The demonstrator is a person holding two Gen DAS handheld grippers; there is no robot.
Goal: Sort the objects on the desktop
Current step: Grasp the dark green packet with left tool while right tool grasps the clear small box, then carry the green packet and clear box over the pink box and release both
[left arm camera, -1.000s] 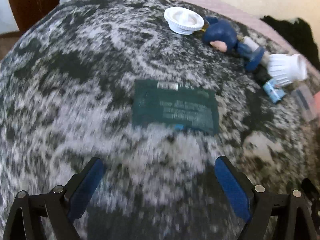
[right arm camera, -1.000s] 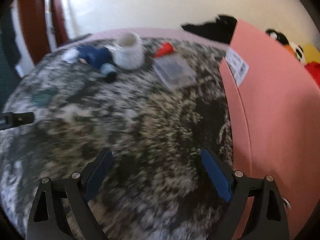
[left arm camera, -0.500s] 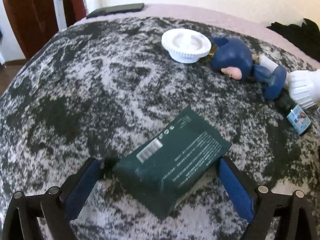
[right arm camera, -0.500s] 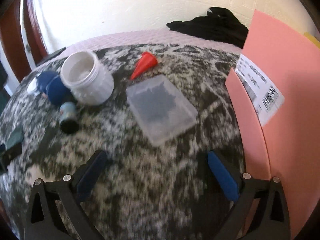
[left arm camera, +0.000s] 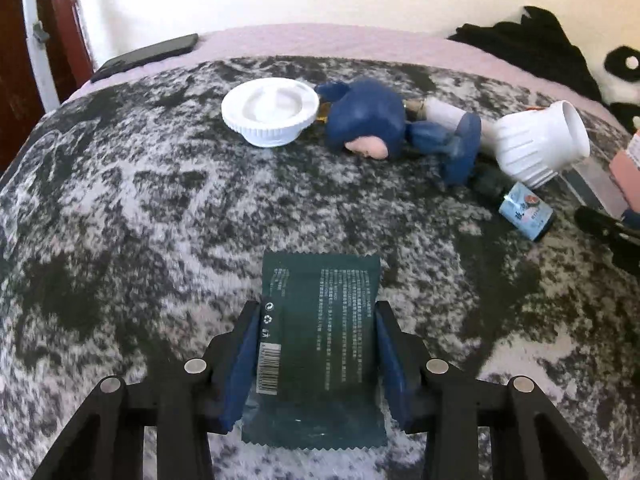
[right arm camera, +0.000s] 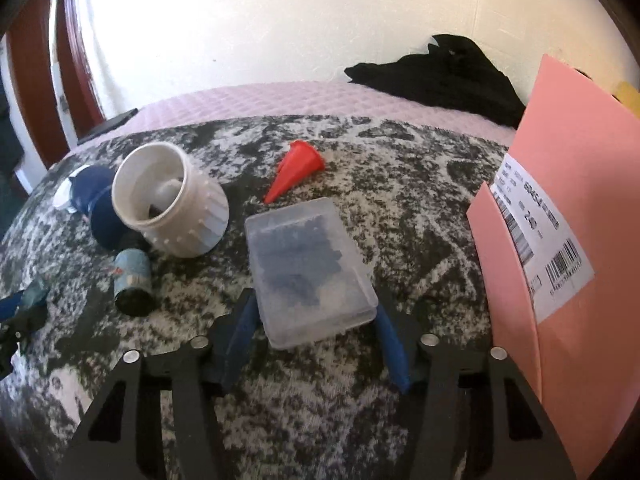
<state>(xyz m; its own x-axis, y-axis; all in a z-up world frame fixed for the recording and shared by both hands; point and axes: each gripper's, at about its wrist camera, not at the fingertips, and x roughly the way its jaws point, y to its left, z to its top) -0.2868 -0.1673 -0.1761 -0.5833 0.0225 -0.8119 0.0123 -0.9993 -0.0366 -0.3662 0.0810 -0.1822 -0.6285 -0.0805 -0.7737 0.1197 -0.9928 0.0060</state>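
Note:
My left gripper [left arm camera: 316,360] is shut on a dark green foil packet [left arm camera: 320,344], its blue pads pressing both long edges. My right gripper [right arm camera: 314,340] has its blue pads against both sides of a clear plastic box [right arm camera: 308,264] with dark contents. On the speckled black-and-white blanket [left arm camera: 140,200] lie a white lid [left arm camera: 270,110], a blue figurine [left arm camera: 368,124], a white jar [left arm camera: 540,148] on its side, and a small blue-labelled bottle [left arm camera: 524,210]. The jar [right arm camera: 172,200], bottle [right arm camera: 132,276] and a red cone [right arm camera: 296,168] show in the right wrist view.
A pink box [right arm camera: 568,240] with a barcode label stands at the right. Black cloth [right arm camera: 440,76] lies at the back on a pink quilt [right arm camera: 260,100]. A dark phone [left arm camera: 148,56] lies at the back left, near a brown door [left arm camera: 16,60].
My left gripper closed on the green packet, which turned lengthwise between the pads. My right gripper moved forward to the clear box and closed around it.

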